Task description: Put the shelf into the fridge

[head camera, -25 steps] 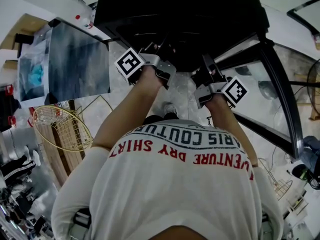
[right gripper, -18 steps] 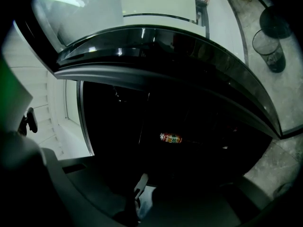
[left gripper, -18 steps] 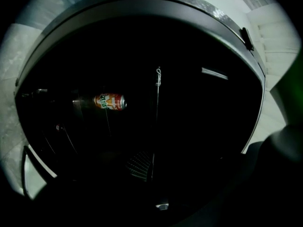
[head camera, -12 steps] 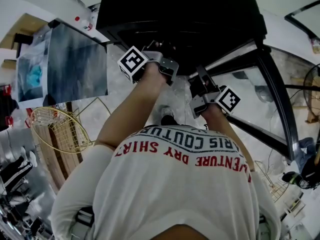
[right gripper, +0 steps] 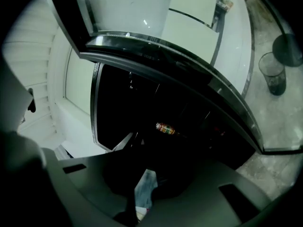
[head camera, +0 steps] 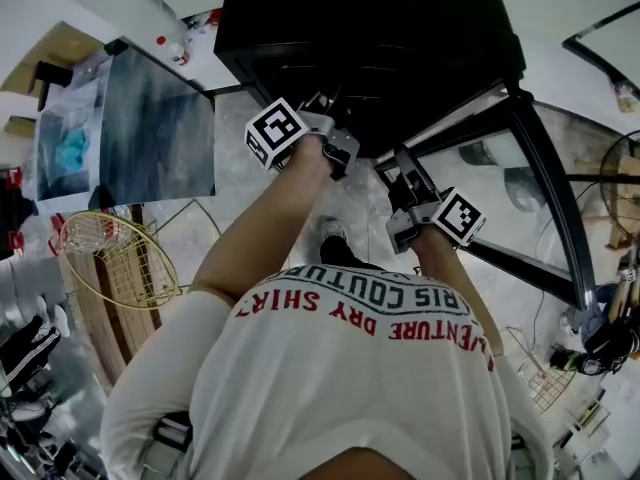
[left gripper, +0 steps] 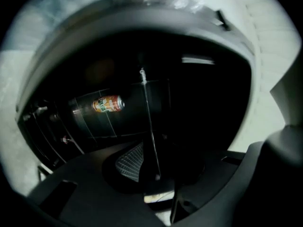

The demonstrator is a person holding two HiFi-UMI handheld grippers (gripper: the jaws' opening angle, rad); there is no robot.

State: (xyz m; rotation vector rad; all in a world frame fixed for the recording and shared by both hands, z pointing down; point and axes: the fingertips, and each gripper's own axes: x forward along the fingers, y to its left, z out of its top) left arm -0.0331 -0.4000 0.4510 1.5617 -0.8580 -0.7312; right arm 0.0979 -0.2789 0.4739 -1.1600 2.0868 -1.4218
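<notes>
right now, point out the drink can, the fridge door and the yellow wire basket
drink can [left gripper: 108,103], left gripper view, on its orange label
fridge door [head camera: 515,203], head view, on its glass pane
wire basket [head camera: 118,260], head view, on its mesh middle

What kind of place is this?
Likely a workroom or shop, not a home kitchen: a black fridge with a glass door, a drink can inside, and a wire basket nearby.
</notes>
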